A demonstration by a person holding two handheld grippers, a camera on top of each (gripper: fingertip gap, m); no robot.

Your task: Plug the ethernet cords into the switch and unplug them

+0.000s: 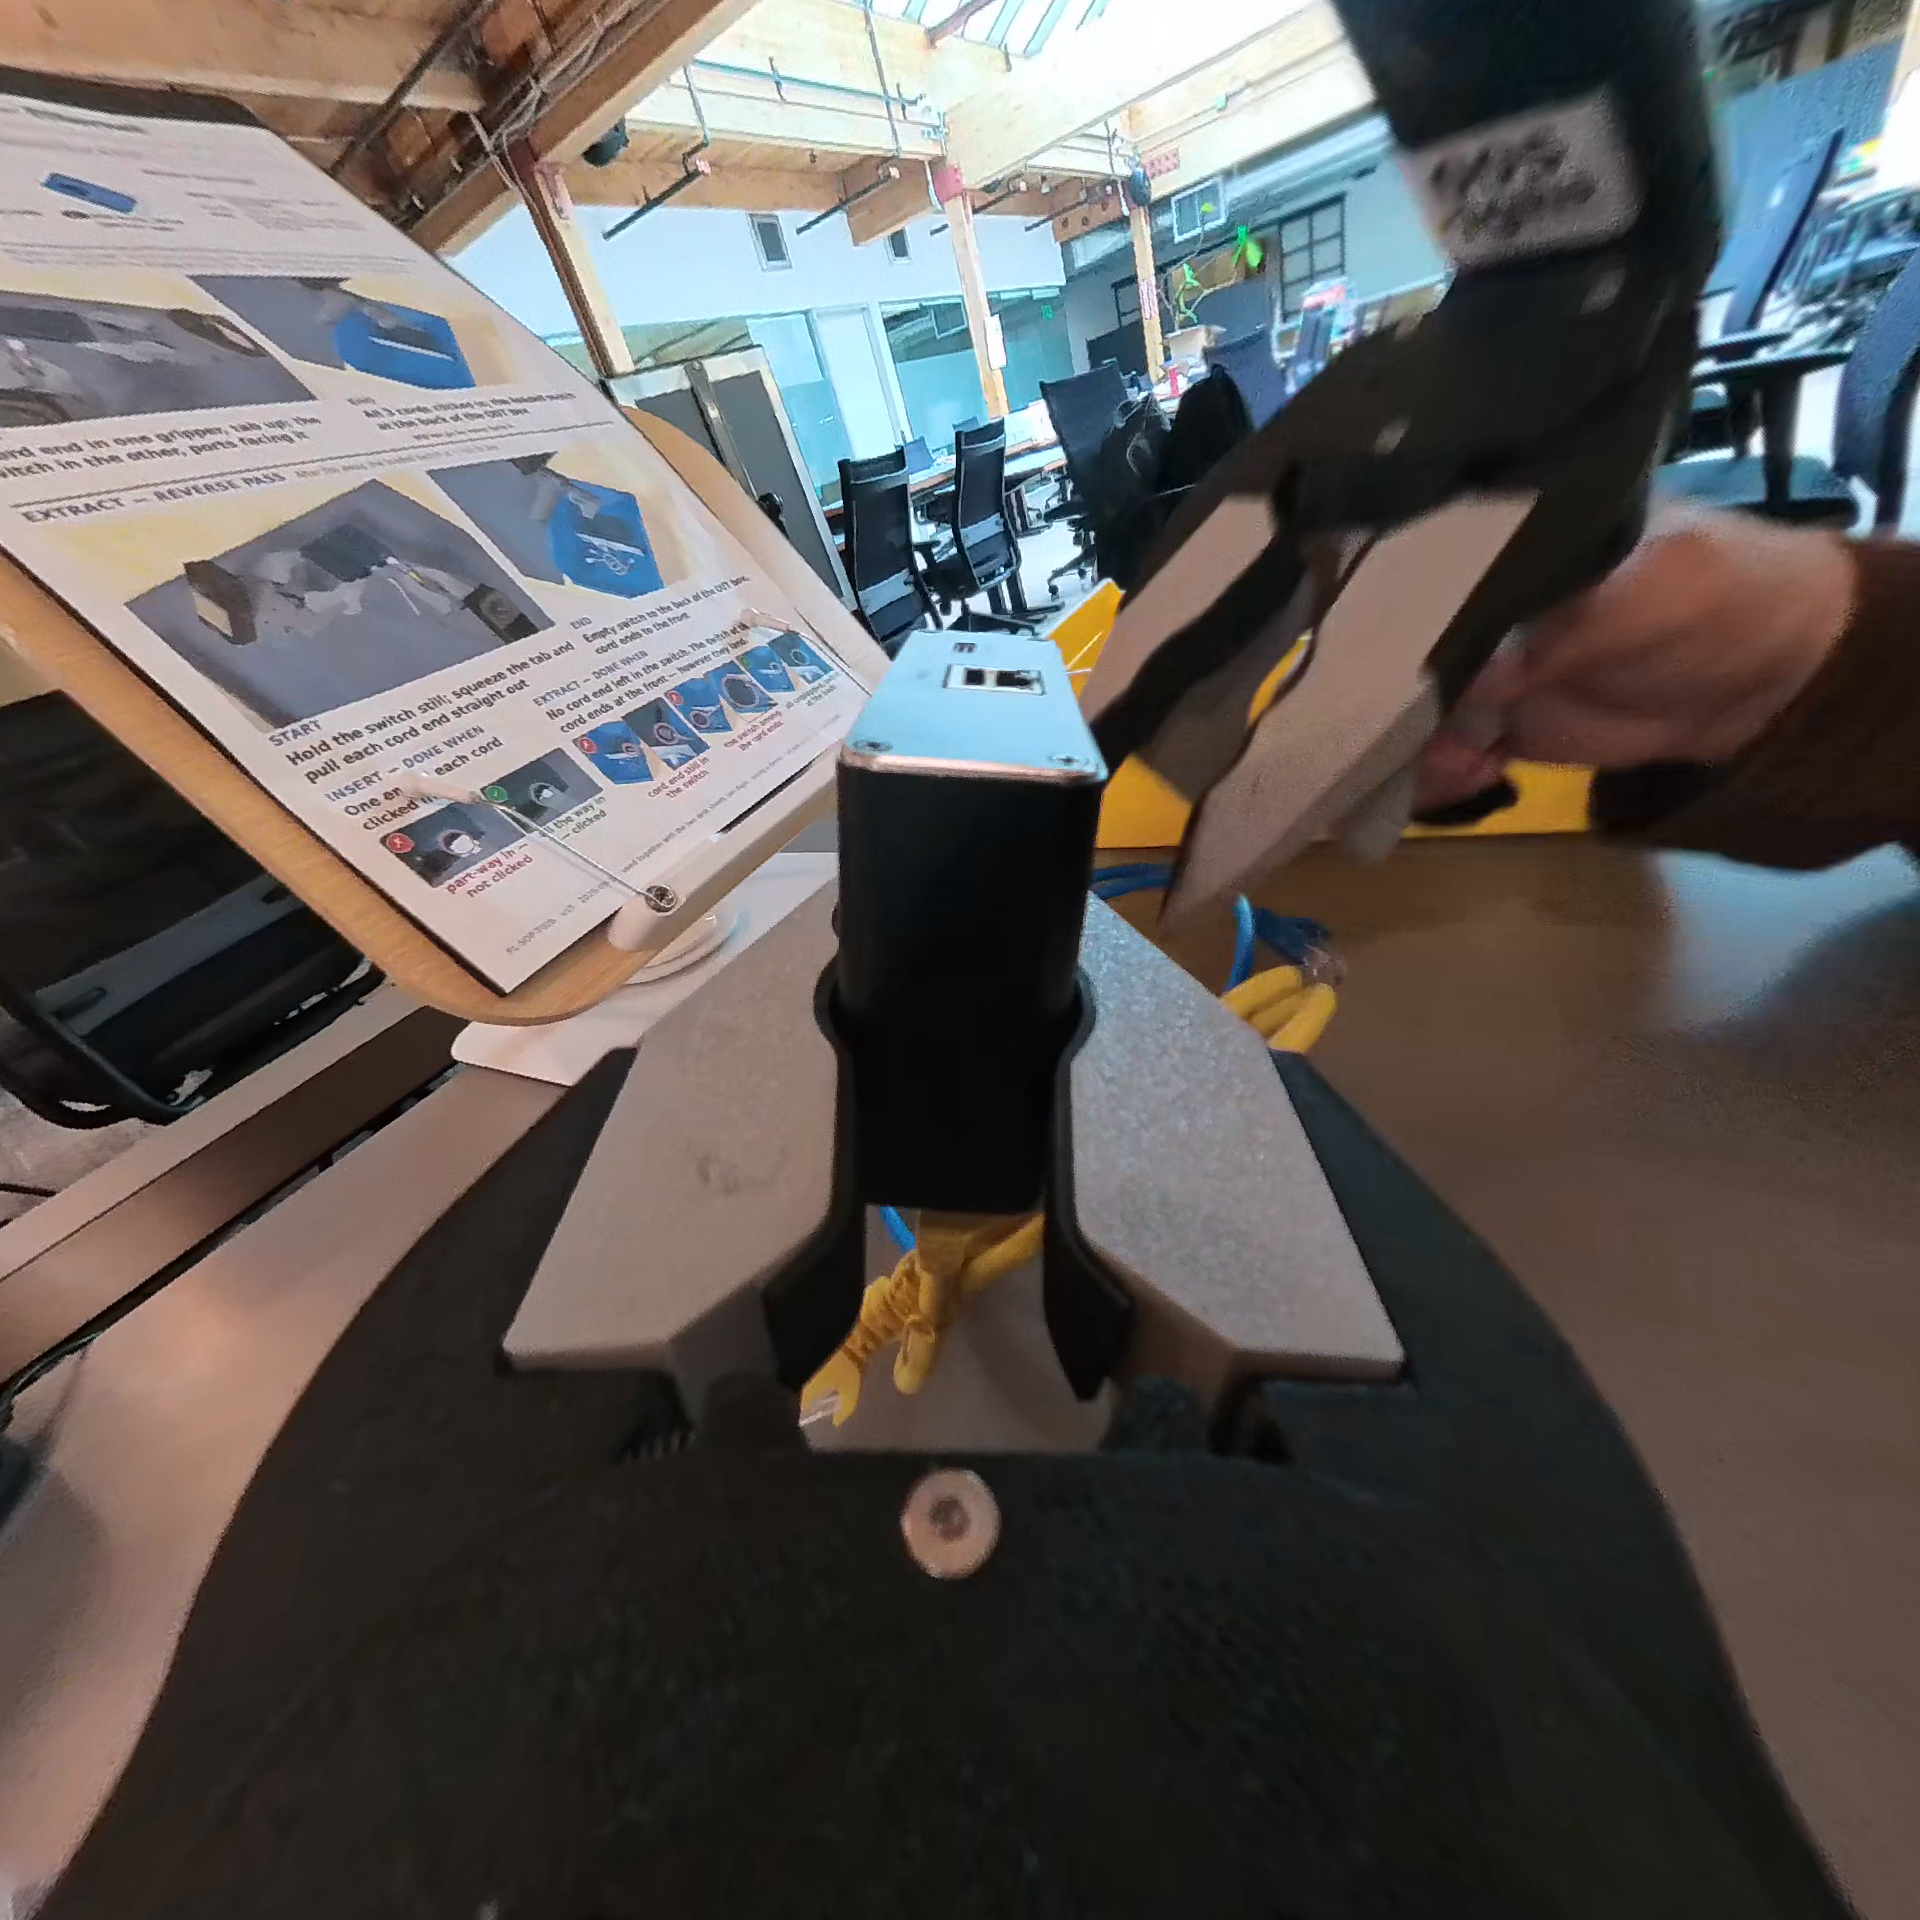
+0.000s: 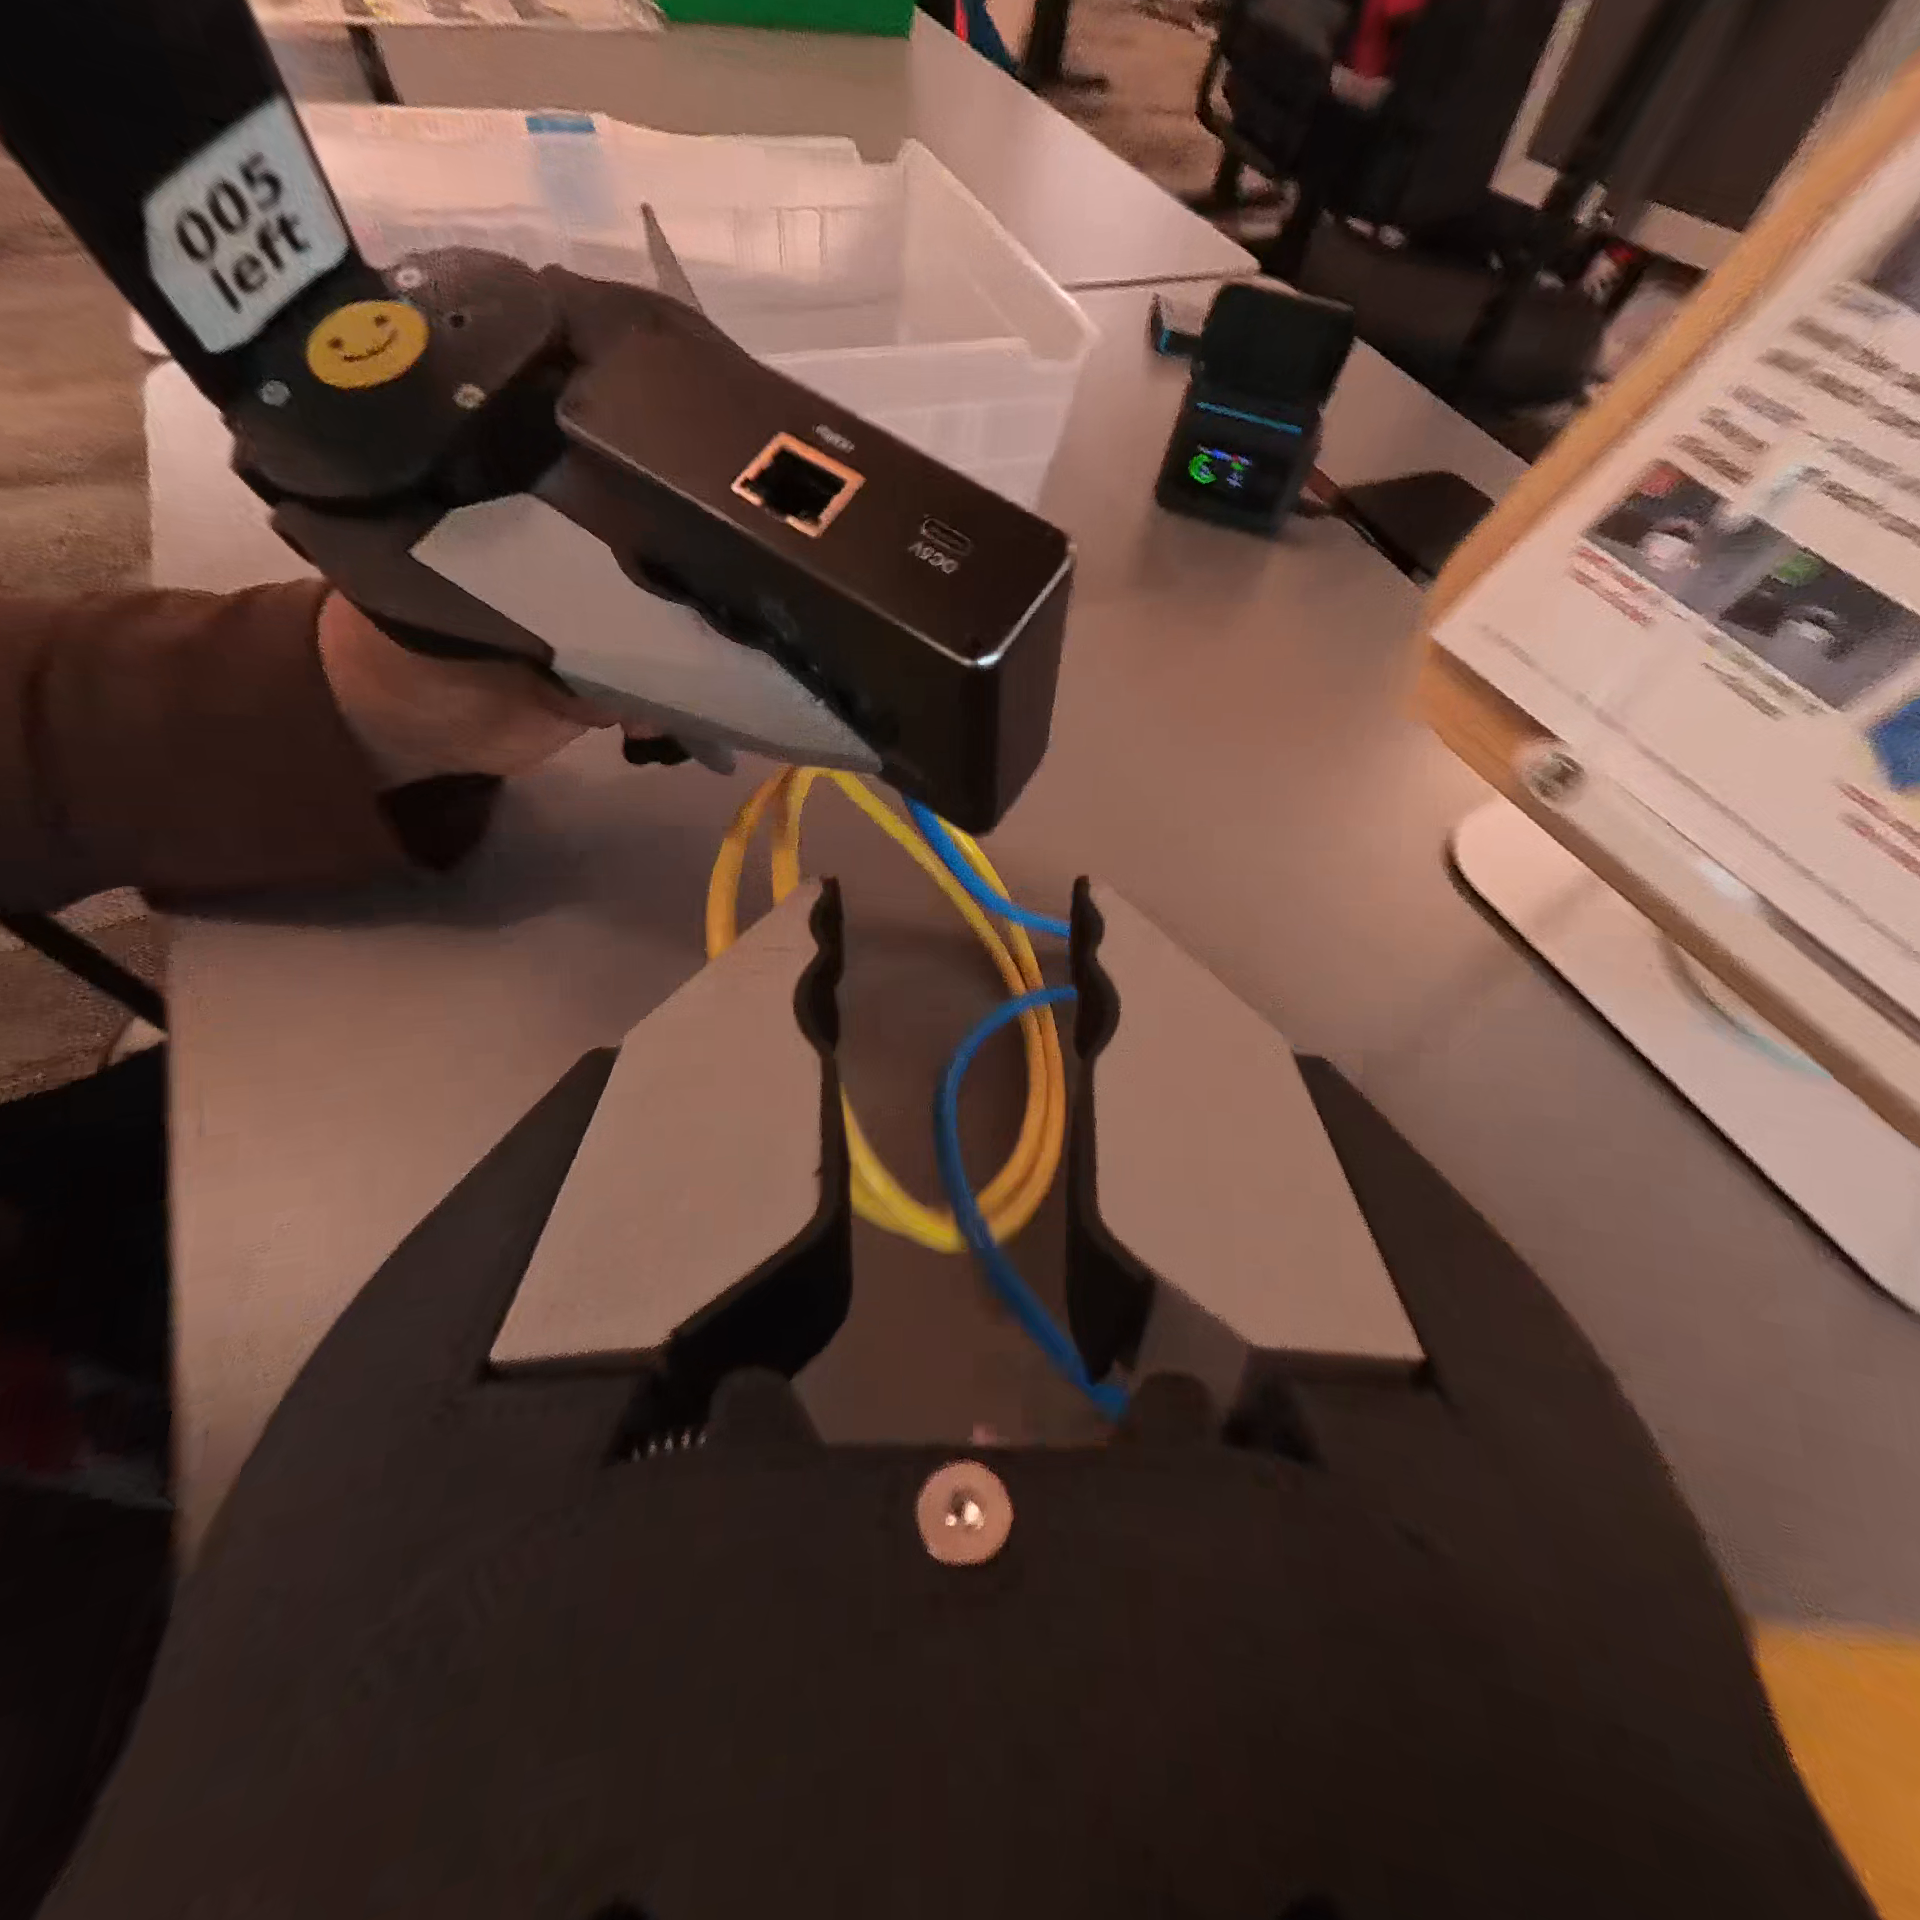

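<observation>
My left gripper [image 1: 961, 997] is shut on the black switch [image 1: 966, 914] and holds it upright above the table. In the right wrist view the switch [image 2: 831, 520] shows one empty ethernet port and a small power port on its near face. My right gripper [image 2: 954, 904] is open and empty, hovering over the looped yellow cords [image 2: 1039, 1039] and blue cord [image 2: 951, 1101] on the table. In the left wrist view the right gripper [image 1: 1278, 831] hangs at upper right, tips down over loose yellow plug ends [image 1: 1288, 1003] and a blue one [image 1: 1288, 935]. More yellow plugs [image 1: 914, 1320] lie under the switch.
An instruction board on a wooden stand [image 1: 416, 623] stands left of the switch, and shows at right in the right wrist view [image 2: 1714, 582]. A clear plastic bin [image 2: 831, 260] and a small black device with a screen [image 2: 1236, 436] sit behind. A yellow bin [image 1: 1507, 800] is at far right.
</observation>
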